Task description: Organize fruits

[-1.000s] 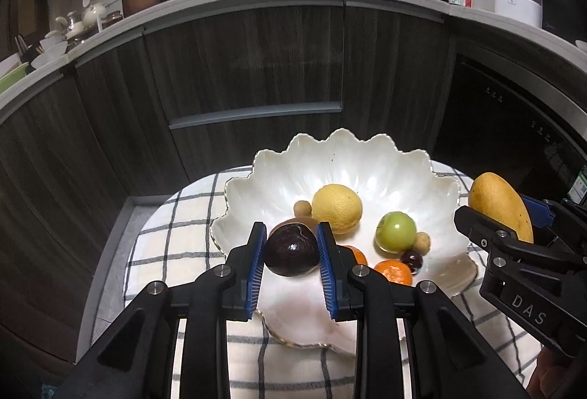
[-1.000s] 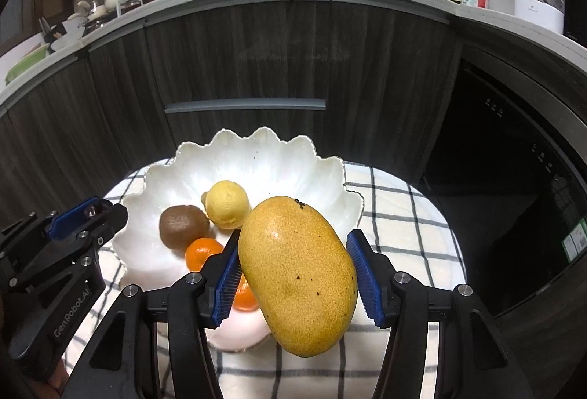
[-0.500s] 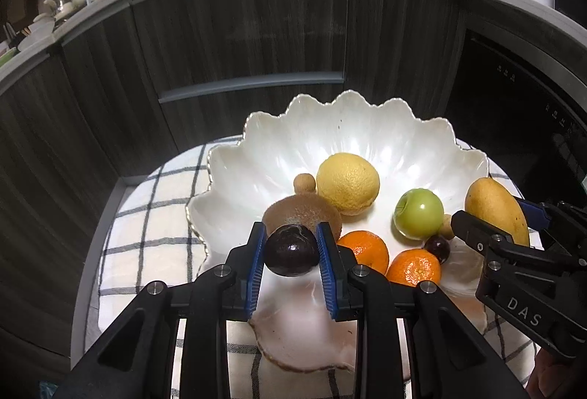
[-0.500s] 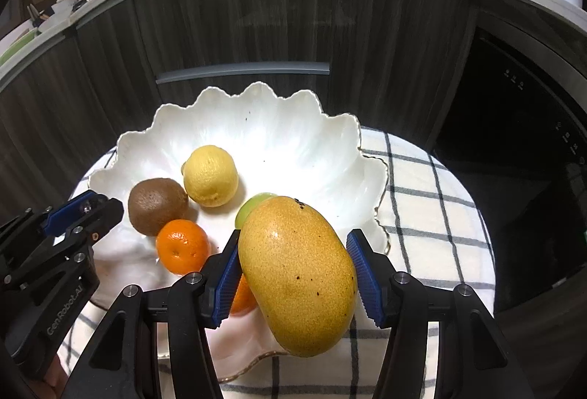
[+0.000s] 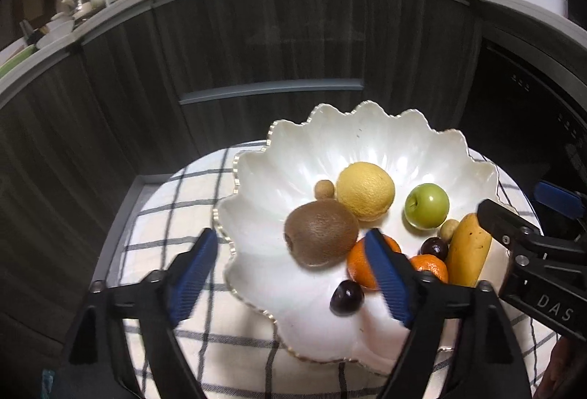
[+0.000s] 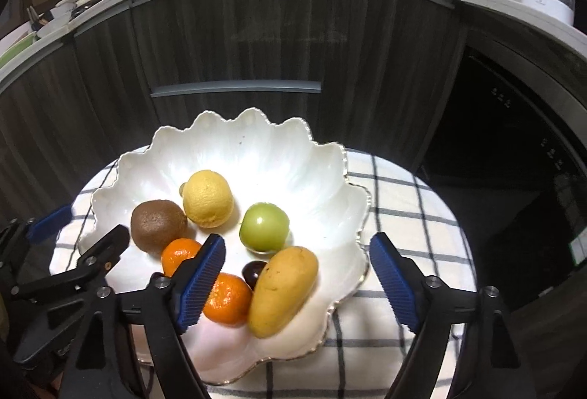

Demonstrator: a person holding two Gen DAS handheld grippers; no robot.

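A white scalloped bowl [image 5: 264,156] [image 6: 176,149] on a checked cloth holds a kiwi [image 5: 321,234], a lemon [image 5: 365,189], a green apple [image 5: 426,205], two oranges [image 6: 223,298], small brown fruits and dark plums. My left gripper [image 5: 293,278] is open over the bowl's near left rim; the dark plum [image 5: 346,297] lies loose in the bowl below it. My right gripper [image 6: 297,281] is open around the yellow mango [image 6: 282,290], which rests in the bowl's near right side.
The checked cloth [image 6: 411,208] covers a small round table. Dark cabinet fronts [image 5: 256,43] stand close behind it, with a black appliance [image 6: 521,149] at the right. The counter above carries a pan, a pot and bottles.
Both grippers have opened. The dark plum has dropped from the left gripper into the bowl, and the mango has left the right gripper and lies in the bowl.
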